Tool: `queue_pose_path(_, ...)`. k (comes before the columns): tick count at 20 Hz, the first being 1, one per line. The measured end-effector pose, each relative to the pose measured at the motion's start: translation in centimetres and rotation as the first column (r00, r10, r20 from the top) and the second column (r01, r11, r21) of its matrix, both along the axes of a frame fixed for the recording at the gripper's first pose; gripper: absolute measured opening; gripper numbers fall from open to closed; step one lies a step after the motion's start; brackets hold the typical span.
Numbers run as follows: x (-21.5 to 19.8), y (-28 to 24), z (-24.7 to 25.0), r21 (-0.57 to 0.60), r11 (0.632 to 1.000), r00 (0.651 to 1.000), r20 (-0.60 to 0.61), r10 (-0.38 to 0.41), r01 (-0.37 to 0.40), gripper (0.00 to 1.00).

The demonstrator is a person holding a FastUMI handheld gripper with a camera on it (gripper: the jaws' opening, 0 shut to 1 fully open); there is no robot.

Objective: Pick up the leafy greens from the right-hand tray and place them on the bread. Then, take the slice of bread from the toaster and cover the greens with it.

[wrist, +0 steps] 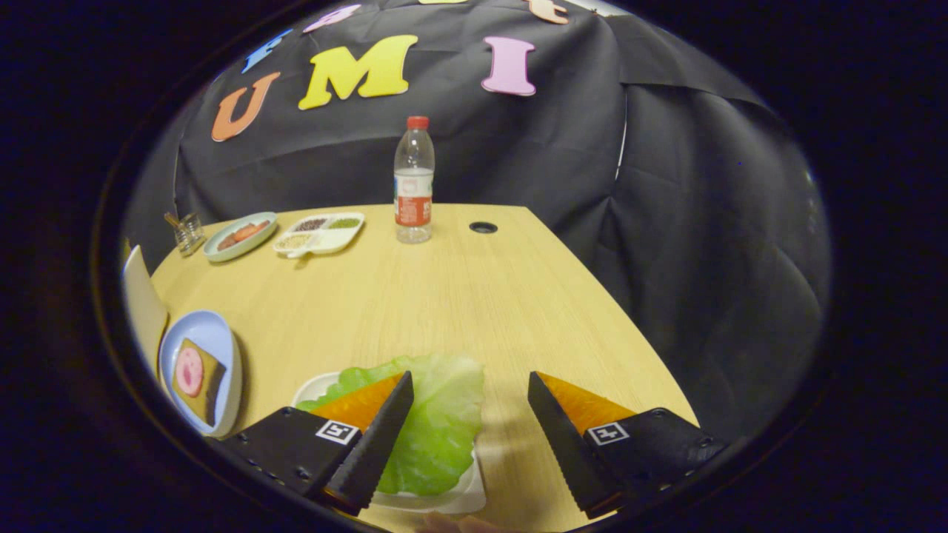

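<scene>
A pale green lettuce leaf (437,414) lies on a white tray (468,490) close under my gripper (470,385). The gripper is open, its fingers spread wide. The left finger (378,437) hangs over the leaf's left part, while the right finger (566,444) is off to the right over bare table. Neither finger presses on the leaf. Further left, a light blue plate (215,337) holds a slice of bread (198,379) with a pink round of meat on it.
The wooden table (459,296) ends close on the right. Beyond the fingers stands a clear water bottle (413,181) with a red cap, with a cable hole (483,227) beside it. At the far left are a divided white tray (320,233), a green dish (240,236) and a small glass (189,232).
</scene>
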State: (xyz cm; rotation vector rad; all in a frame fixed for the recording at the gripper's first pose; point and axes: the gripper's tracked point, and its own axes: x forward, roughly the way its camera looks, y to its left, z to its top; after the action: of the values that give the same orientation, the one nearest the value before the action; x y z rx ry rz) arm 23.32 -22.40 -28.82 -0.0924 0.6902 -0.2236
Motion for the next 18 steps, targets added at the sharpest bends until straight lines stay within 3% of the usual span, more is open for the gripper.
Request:
queue_pose_path(3, 0.2, 0.4, -0.2, 0.002, 0.999, 0.999, -0.005, 0.033, -0.033, 0.94)
queue_pose_path(6, 0.3, 1.4, -0.6, -0.006, 0.997, 0.997, -0.017, 0.076, -0.076, 0.66)
queue_pose_path(10, 0.1, 1.4, -0.3, -0.03, 0.997, 0.998, -0.017, 0.068, -0.069, 0.29)
queue_pose_path(11, -0.1, 1.1, -0.2, -0.037, 0.998, 0.999, -0.015, 0.052, -0.053, 0.3)
queue_pose_path(13, -0.6, 1.0, 0.4, -0.033, 0.999, 0.999, -0.001, 0.039, -0.039, 0.16)
queue_pose_path(18, -2.0, 0.6, 1.0, -0.028, 0.999, 1.0, 0.004, 0.025, -0.025, 0.18)
